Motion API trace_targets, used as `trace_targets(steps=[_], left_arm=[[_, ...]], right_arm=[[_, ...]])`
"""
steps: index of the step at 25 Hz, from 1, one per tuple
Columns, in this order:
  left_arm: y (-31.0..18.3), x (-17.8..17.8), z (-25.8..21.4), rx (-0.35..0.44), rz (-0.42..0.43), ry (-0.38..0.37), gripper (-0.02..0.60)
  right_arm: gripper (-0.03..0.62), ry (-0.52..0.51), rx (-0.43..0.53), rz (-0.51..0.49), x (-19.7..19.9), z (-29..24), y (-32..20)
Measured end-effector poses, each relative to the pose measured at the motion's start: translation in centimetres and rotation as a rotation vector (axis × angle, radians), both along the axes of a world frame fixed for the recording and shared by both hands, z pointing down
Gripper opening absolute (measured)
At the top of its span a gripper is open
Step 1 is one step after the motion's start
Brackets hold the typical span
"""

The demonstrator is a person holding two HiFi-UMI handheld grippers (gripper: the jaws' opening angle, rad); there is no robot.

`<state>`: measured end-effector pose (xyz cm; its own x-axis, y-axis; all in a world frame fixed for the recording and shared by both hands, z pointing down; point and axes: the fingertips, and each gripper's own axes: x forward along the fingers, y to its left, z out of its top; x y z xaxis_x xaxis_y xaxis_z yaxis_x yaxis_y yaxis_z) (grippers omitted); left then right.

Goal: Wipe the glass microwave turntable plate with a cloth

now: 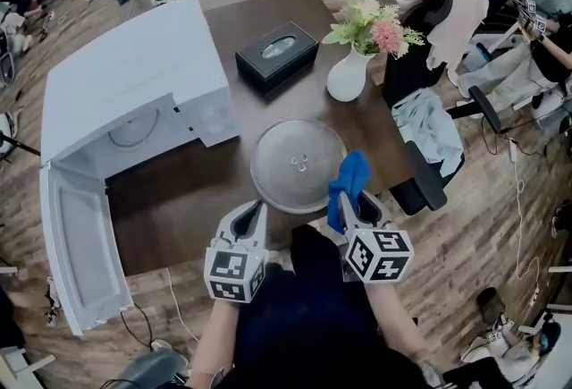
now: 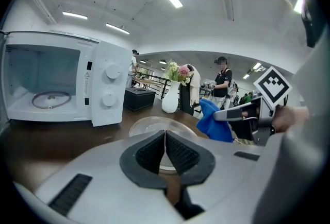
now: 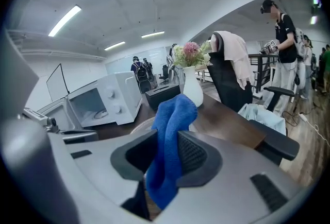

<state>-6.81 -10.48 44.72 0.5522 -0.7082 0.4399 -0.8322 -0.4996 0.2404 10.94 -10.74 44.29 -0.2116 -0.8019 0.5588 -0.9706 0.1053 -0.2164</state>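
The round glass turntable plate (image 1: 298, 165) lies flat on the dark wooden table (image 1: 179, 208), just in front of both grippers. My right gripper (image 1: 344, 199) is shut on a blue cloth (image 1: 349, 180), which stands up from the jaws over the plate's near right rim. In the right gripper view the cloth (image 3: 172, 135) fills the gap between the pads. My left gripper (image 1: 255, 210) hovers at the plate's near left rim, shut with nothing in it; its pads meet in the left gripper view (image 2: 165, 143), with the plate (image 2: 154, 127) beyond them.
A white microwave (image 1: 134, 92) stands at the left with its door (image 1: 76, 253) swung open toward me. A black tissue box (image 1: 277, 56) and a white vase of flowers (image 1: 350, 74) sit behind the plate. A chair draped with clothes (image 1: 438, 12) stands at the right.
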Motion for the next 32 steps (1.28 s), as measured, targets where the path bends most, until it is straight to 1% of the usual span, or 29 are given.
trace_targets(steps=[4, 10, 15, 18, 20, 21, 22, 23, 27, 29, 31, 32], left_arm=[[-1.7, -0.1, 1.7, -0.051, -0.078, -0.027, 0.008], [-3.0, -0.8, 3.8, -0.151, -0.257, -0.042, 0.009], [-3.6, -0.7, 6.3, -0.253, -0.357, -0.010, 0.009], [-4.1, -1.1, 7.5, -0.296, -0.439, 0.008, 0.009], [-4.4, -1.5, 8.2, -0.325, -0.475, 0.016, 0.019], [-4.6, -1.6, 8.5, -0.344, -0.484, 0.021, 0.052], [-4.7, -1.7, 8.9, -0.366, -0.487, 0.025, 0.099], [-4.8, -1.8, 9.3, -0.391, -0.487, 0.028, 0.125], [-5.2, -1.6, 10.7, -0.496, -0.473, 0.049, 0.172], [-5.2, -1.7, 11.3, -0.540, -0.471, 0.049, 0.172], [-5.3, -2.0, 11.5, -0.563, -0.478, 0.039, 0.129], [-5.3, -2.1, 11.5, -0.568, -0.475, 0.041, 0.126]], right_arm=[[0.090, -0.008, -0.014, -0.074, 0.2, 0.5, -2.5], [0.089, -0.028, -0.057, -0.237, -0.5, 1.7, -5.6], [0.090, -0.053, -0.078, -0.334, -0.9, 2.7, -8.0], [0.089, -0.074, -0.085, -0.379, -1.3, 2.9, -9.1], [0.091, -0.085, -0.095, -0.407, -1.6, 3.2, -9.7], [0.089, -0.089, -0.101, -0.417, -1.7, 3.4, -9.9], [0.090, -0.091, -0.106, -0.424, -1.8, 3.6, -10.1], [0.089, -0.093, -0.111, -0.428, -1.8, 3.7, -10.3], [0.089, -0.094, -0.128, -0.414, -1.8, 4.1, -10.7], [0.089, -0.098, -0.133, -0.396, -1.9, 4.1, -10.8], [0.089, -0.100, -0.134, -0.381, -2.0, 4.0, -10.8], [0.089, -0.097, -0.135, -0.377, -2.0, 4.1, -10.8]])
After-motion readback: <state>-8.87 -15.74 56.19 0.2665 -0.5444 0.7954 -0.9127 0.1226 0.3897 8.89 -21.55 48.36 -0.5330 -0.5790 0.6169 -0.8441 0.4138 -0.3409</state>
